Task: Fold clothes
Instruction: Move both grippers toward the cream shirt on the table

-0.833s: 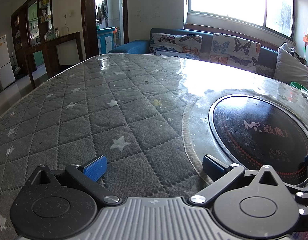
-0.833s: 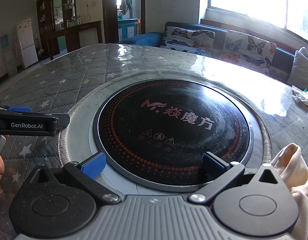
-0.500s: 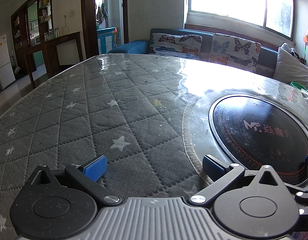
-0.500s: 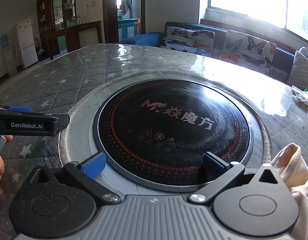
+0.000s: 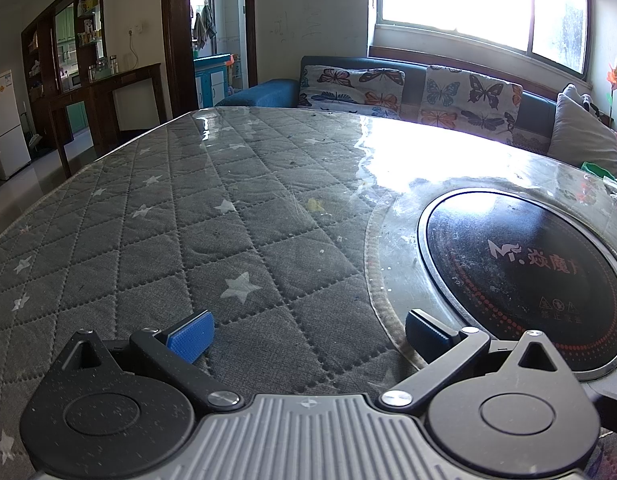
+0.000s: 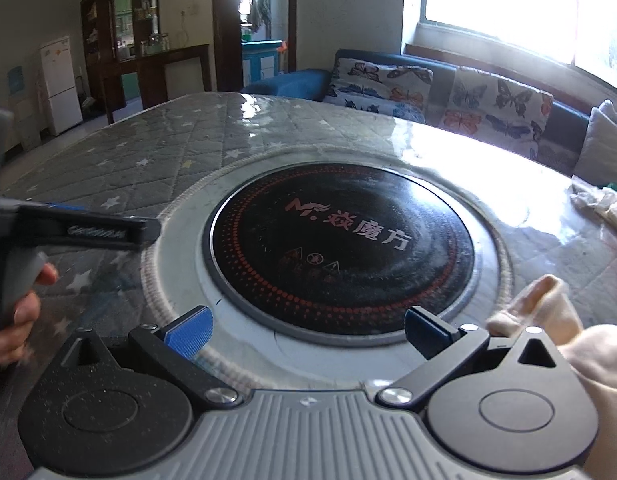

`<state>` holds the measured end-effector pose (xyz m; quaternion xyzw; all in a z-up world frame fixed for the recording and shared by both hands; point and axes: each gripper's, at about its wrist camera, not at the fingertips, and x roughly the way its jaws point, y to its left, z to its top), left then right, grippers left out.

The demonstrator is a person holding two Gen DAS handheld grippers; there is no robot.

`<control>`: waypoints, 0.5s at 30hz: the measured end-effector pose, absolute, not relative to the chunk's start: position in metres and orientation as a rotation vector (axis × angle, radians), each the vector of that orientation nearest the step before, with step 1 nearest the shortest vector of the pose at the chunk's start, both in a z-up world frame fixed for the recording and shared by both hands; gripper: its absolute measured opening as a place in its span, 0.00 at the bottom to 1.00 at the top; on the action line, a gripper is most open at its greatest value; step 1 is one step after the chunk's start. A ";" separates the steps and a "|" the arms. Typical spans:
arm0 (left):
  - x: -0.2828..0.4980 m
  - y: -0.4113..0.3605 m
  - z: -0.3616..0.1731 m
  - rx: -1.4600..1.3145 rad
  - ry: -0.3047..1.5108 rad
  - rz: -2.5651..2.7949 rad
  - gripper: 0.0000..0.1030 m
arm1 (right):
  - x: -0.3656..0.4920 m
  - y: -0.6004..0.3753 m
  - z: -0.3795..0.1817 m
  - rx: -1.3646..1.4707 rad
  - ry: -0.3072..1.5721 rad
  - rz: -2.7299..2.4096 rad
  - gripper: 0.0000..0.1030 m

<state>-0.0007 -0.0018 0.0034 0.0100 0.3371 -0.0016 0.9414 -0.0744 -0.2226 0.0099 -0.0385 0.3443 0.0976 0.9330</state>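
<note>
No fold is made yet: my left gripper (image 5: 306, 334) and right gripper (image 6: 306, 332) both stand apart and empty, with the crumpled cream cotton garment (image 6: 580, 344) just beside my right gripper, unspread on the grey quilted star-patterned table (image 5: 156, 240).

Garment (image 6: 580, 344) right of cooktop (image 6: 340, 248)

Harsh daylight from the window (image 5: 480, 0) glares off the table (image 5: 388, 160); edges bow, right-wrist view slightly blurred.
</note>
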 end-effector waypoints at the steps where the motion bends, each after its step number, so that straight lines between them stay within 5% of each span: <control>1: -0.001 -0.003 0.004 0.024 0.688 -0.006 1.00 | -0.080 -0.225 0.014 -0.080 0.693 0.203 1.00; 15: -0.034 -0.058 0.033 0.048 0.710 -0.220 1.00 | -0.171 -0.286 0.068 -0.065 0.527 0.146 1.00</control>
